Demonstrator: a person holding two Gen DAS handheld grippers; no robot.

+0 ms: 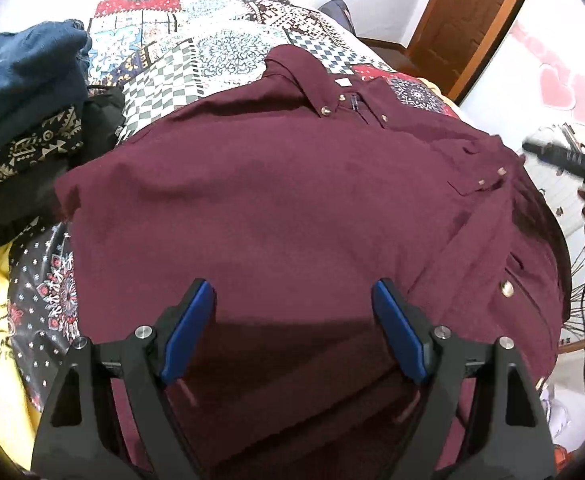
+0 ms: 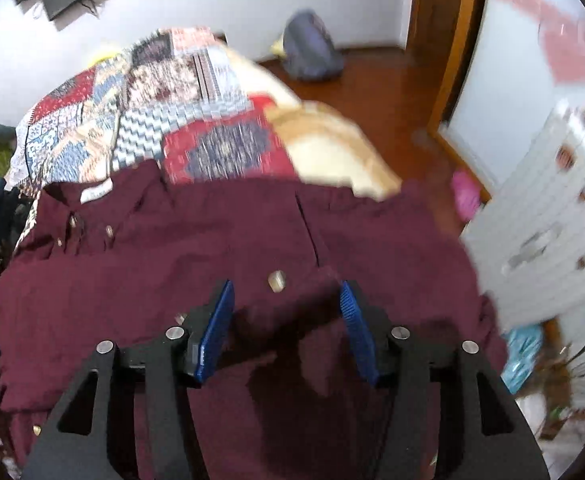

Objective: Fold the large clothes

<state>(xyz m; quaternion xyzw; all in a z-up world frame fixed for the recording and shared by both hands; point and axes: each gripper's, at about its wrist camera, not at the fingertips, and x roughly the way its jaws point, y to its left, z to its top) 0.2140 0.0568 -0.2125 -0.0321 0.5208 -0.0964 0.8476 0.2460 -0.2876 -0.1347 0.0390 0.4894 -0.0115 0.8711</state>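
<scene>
Hovering wide-jawed and empty, left gripper (image 1: 294,300) and right gripper (image 2: 286,300) overlook the maroon shirt (image 1: 252,208) covering the quilt (image 1: 164,56)

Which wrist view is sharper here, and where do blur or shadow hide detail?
Left wrist view: sharp; the maroon shirt shows crisp buttons, with shadow under the open left gripper. Right wrist view: motion-blurred; the patchwork bedspread and white drawers smear, dark shadow below the open right gripper.
</scene>
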